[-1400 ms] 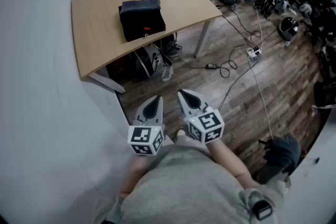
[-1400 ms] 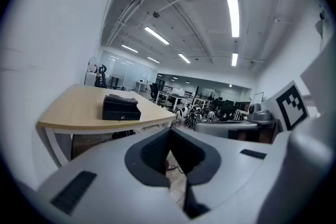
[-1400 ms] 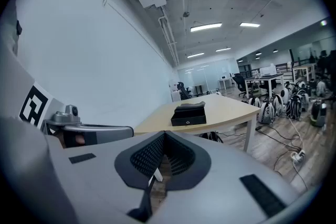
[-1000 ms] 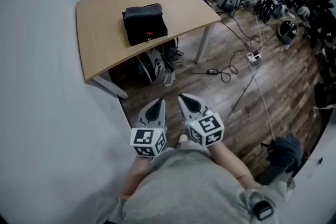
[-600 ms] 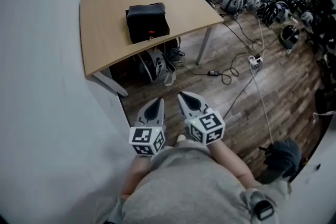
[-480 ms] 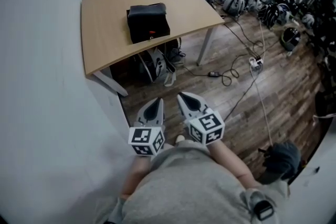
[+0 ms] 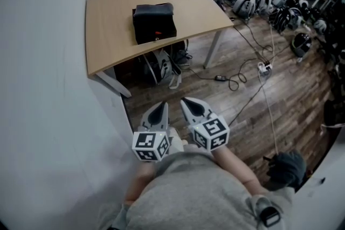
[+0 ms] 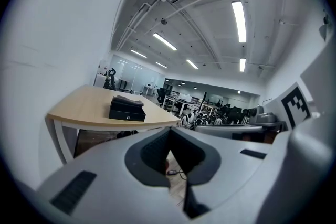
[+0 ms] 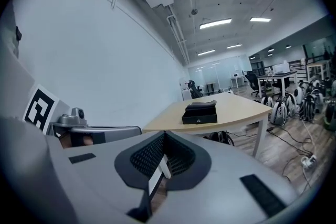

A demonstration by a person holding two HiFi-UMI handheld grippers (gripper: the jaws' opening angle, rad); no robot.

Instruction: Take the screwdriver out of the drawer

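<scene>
Seen from the head camera, a person in a grey top point(image 7: 188, 191) holds two grey plastic tools side by side, close to the body. The left tool point(image 7: 160, 106) has its pointed jaws closed together with nothing between them. The right tool point(image 7: 190, 105) is likewise fully closed and empty. Each carries a white cube with black square markers, the left cube point(image 7: 150, 145) and the right cube point(image 7: 211, 133). Neither tool touches anything.

Well ahead stands a pale wood counter point(image 7: 108, 35) with a curved front edge and white legs, set against a plain white wall point(image 7: 43, 94). On it sits a small, matte black drawer box point(image 7: 154, 21), rectangular, its front looking closed. The screwdriver cannot be seen. Dark wood-plank floor point(image 7: 242, 110) stretches to the right, crossed by thin black cables point(image 7: 237, 70).
</scene>
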